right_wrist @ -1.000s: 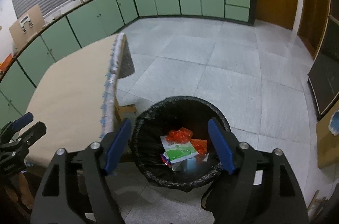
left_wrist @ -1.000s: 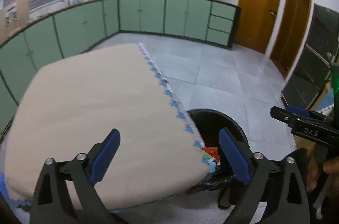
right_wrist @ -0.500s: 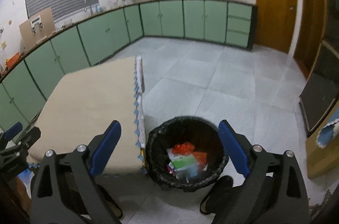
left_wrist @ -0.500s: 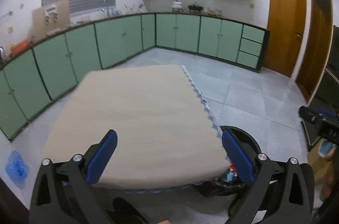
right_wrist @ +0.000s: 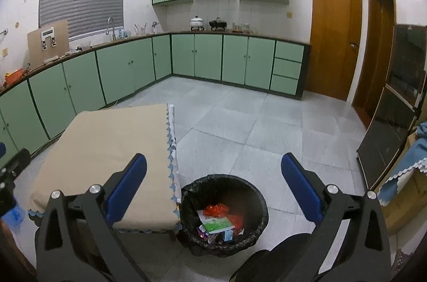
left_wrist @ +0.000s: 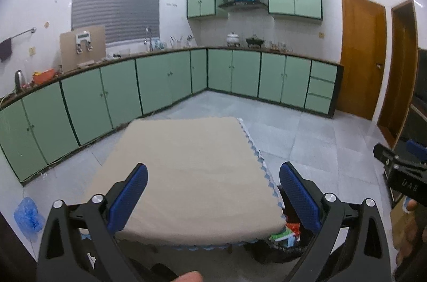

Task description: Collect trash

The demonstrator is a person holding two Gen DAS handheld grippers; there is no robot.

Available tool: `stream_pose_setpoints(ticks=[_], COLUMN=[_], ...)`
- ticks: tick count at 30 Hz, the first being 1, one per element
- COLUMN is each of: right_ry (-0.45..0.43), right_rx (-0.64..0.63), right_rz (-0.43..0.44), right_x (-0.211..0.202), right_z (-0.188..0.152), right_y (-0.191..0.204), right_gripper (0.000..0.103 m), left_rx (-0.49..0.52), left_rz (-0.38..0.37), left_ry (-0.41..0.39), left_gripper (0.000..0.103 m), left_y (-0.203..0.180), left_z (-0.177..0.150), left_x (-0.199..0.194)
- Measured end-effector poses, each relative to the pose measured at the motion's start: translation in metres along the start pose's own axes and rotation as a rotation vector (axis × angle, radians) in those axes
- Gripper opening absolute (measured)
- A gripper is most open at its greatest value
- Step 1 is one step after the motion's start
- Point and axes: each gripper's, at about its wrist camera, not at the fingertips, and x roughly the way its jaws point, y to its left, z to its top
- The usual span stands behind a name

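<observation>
A round bin with a black bag (right_wrist: 263, 204) stands on the floor beside the table's right edge and holds several wrappers (right_wrist: 217, 222), red, green and white. In the left wrist view the bin (left_wrist: 277, 250) is mostly hidden behind the table corner. My left gripper (left_wrist: 213, 195) is open and empty, held high above the near part of the table (left_wrist: 186, 164). My right gripper (right_wrist: 213, 190) is open and empty, held high above the bin. The right gripper also shows at the right edge of the left wrist view (left_wrist: 400, 172).
The table (right_wrist: 106, 137) has a beige cloth with a blue scalloped edge. Green cabinets (right_wrist: 128, 68) line the left and far walls. Two wooden doors (right_wrist: 333, 41) are at the right. A dark cabinet (right_wrist: 395, 121) stands at the right. A blue bag (left_wrist: 26, 212) lies on the floor at left.
Both grippers have risen and pulled back from the table and bin, tilting up to show more of the kitchen. Both stay open and empty.
</observation>
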Motion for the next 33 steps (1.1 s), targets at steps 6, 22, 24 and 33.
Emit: stream_pose_setpoints(ticks=[6,22,24,33], right_ry=[-0.008,-0.048,-0.051,-0.054], right_rx=[-0.003,0.03,0.029,0.021], right_rz=[0.011,0.004,0.003,0.012], right_x=[-0.007,-0.022,-0.022,-0.025], right_z=[-0.006,-0.006,-0.005,-0.005], right_y=[0.0,0.0,0.0,0.003], right_gripper=[0.098,0.098,0.098,0.098], left_rx=[0.03,0.01,0.003,-0.01], left_rz=[0.057,0.119,0.121,0.135], left_ry=[-0.043,-0.031,-0.03,-0.039], left_gripper=[0.097,0.097,0.097,0.097], left_y=[-0.003,-0.002,-0.001,0.005], left_z=[0.001,0.003,0.003,0.0], left_x=[-0.015,-0.021,-0.022,-0.027])
